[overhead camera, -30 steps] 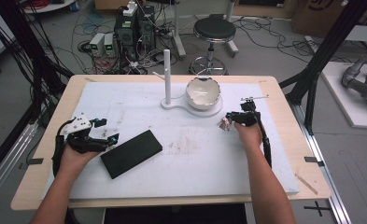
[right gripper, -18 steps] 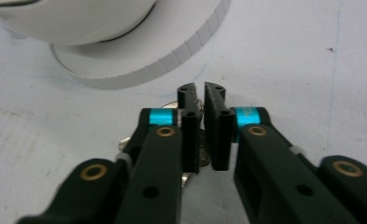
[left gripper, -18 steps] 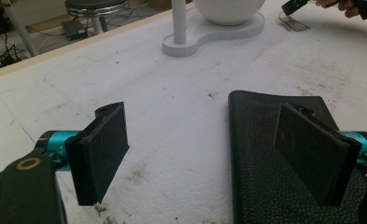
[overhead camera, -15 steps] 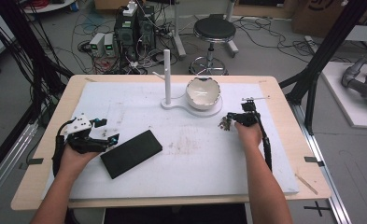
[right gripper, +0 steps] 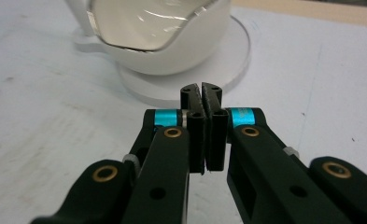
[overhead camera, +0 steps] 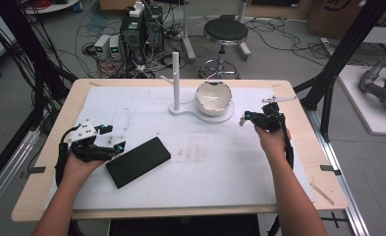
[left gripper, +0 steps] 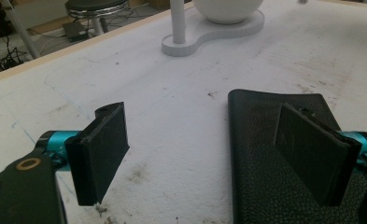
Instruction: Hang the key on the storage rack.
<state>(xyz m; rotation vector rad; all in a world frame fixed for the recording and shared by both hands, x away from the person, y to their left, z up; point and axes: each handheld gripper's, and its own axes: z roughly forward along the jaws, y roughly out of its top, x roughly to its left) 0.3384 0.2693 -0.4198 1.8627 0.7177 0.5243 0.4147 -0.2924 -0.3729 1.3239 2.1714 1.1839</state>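
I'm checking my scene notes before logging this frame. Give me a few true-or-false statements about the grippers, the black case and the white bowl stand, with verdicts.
1. The left gripper is open. True.
2. The right gripper holds the flat black textured case. False: its jaws are shut on nothing, and the case lies by the left gripper.
3. The white egg-shaped bowl sits on a flat white stand beside an upright white post. True.
4. The black case stands on edge. False: it lies flat on the white table cover.
5. The right gripper points toward the bowl. True.
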